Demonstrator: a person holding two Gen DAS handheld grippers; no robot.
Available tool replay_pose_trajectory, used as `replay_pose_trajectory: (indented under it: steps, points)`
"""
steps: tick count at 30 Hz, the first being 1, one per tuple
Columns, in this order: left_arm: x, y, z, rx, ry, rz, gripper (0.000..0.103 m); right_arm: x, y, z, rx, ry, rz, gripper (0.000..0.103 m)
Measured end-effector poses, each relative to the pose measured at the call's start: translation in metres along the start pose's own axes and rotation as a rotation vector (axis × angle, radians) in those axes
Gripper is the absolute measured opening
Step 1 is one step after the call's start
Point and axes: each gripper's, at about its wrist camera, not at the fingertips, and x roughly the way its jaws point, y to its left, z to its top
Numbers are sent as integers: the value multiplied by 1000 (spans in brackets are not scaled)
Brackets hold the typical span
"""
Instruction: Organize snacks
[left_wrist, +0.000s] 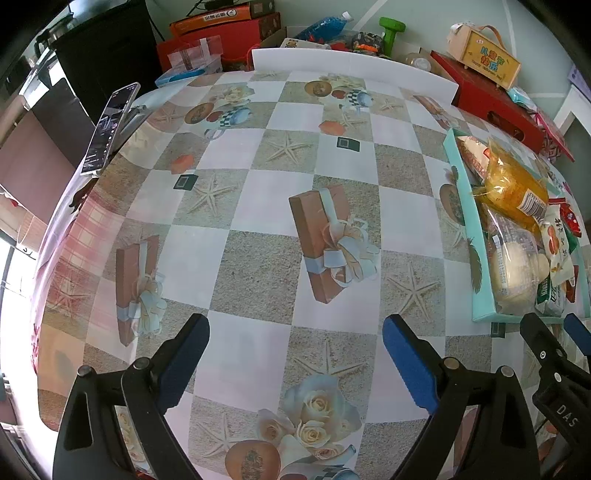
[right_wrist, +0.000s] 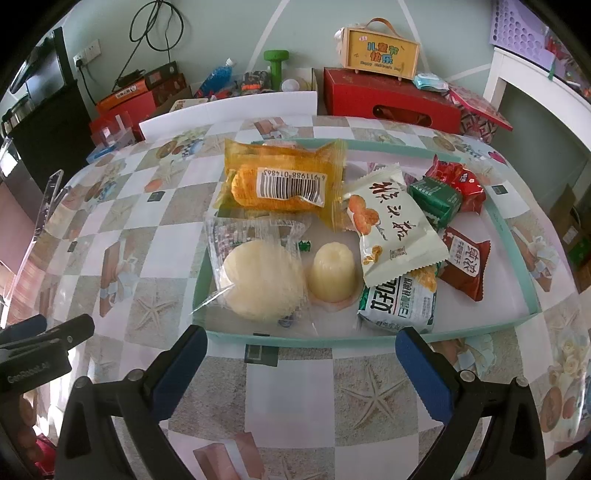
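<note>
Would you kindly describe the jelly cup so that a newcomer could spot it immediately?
Find the shallow teal tray on the checked tablecloth. Near its front edge, between a clear-wrapped pale round bun and a white-and-green packet, stands the jelly cup. It alone is an unprinted, fluted, cream-coloured dome.

L gripper (left_wrist: 295, 343): black plastic arms w/ cutout slots, blue ribbed pads on fingers (left_wrist: 404, 358), silver round screws at pivots | R gripper (right_wrist: 301, 354): same build, black arms, blue pads, silver screws, white "DAS" lettering on body | L body side: white "GenRobot.AI" text
</note>
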Motion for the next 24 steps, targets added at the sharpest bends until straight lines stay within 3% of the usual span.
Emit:
replay_pose_trajectory:
  steps: [24]
  points:
    - [2,-1,0,2,7,5,95,2,-1,0,4,8,0,103]
